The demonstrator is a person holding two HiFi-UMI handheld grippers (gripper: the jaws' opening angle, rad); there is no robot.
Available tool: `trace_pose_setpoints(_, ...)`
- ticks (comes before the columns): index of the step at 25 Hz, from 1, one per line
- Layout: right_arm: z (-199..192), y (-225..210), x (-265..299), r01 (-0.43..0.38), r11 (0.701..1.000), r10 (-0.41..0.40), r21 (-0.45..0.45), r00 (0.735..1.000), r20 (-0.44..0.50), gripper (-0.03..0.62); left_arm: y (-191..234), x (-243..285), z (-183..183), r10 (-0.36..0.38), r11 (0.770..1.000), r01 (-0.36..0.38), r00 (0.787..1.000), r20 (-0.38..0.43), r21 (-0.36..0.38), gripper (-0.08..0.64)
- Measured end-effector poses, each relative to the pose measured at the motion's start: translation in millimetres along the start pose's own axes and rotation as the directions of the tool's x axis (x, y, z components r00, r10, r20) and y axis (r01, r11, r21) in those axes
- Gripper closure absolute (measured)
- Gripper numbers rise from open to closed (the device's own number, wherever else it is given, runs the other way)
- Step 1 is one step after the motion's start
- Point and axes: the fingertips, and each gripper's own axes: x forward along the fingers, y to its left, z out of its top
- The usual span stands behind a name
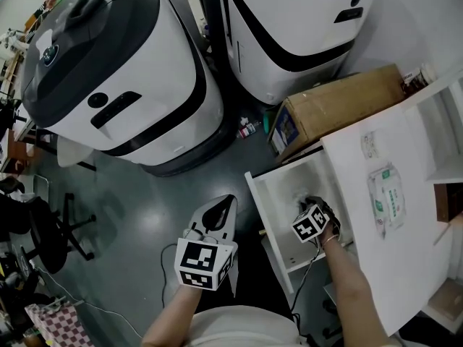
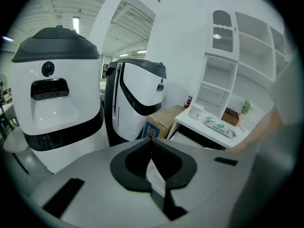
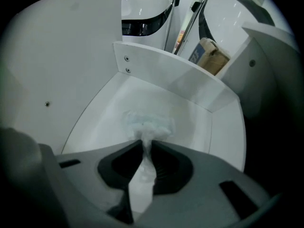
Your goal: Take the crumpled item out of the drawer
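The open white drawer (image 1: 262, 194) juts out from under the white desk (image 1: 362, 215). My right gripper (image 1: 311, 210) points steeply down into it. In the right gripper view, a pale, crumpled, tissue-like item (image 3: 148, 123) lies on the drawer floor (image 3: 204, 127), and the right gripper (image 3: 144, 145) is shut on its near end, with a strip of it running back between the jaws. My left gripper (image 1: 228, 201) hangs over the dark floor left of the drawer, shut and holding nothing. In its own view the left gripper (image 2: 151, 140) faces the machines and the desk.
Two large white-and-black machines (image 1: 123, 71) (image 1: 289, 20) stand beyond the drawer. A cardboard box (image 1: 340, 107) sits beside the desk. A packet of wipes (image 1: 387, 194) lies on the desktop, with white shelves (image 1: 441, 121) at the right. An office chair (image 1: 43, 230) stands at the left.
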Motion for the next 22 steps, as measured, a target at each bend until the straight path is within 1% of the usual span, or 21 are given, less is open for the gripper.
trace_pose_setpoints(3, 0.3, 1.1, -4.8, -0.002, 0.998, 0.001, 0.063, 1.0, 0.016, 0.534, -1.4, -2.3, 1.5, -0.006, 1.0, 0.006, 1.0, 0.008, 0.005, 0.569)
trace_pose_setpoints(6, -3.5, 3.9, -10.3, 0.003, 0.995, -0.005, 0.101, 1.0, 0.021, 0.535, -4.2, -5.1, 2.4, -0.02, 1.0, 0.02, 1.0, 0.013, 0.017, 0.569)
trace_pose_setpoints(10, -0.9, 4.6, -27.6, 0.027, 0.99, -0.035, 0.138, 0.998, 0.054, 0.535, -8.9, -7.9, 3.0, -0.047, 0.999, 0.046, 0.999, 0.019, 0.029, 0.569)
trace_pose_setpoints(14, -0.2, 5.3, -48.0, 0.046, 0.98, -0.064, 0.195, 0.994, 0.09, 0.535, -15.9, -11.5, 4.9, -0.08, 0.996, 0.079, 0.996, 0.028, 0.044, 0.569)
trace_pose_setpoints(18, 2.3, 4.6, -75.1, 0.077, 0.961, -0.115, 0.265, 0.985, 0.131, 0.535, -20.3, -15.4, 9.1, -0.117, 0.991, 0.115, 0.992, 0.038, 0.066, 0.569)
trace_pose_setpoints(22, 4.3, 2.9, -106.0, 0.1, 0.928, -0.175, 0.359, 0.967, 0.183, 0.535, -24.7, -18.4, 11.6, -0.156, 0.984, 0.152, 0.987, 0.039, 0.096, 0.569)
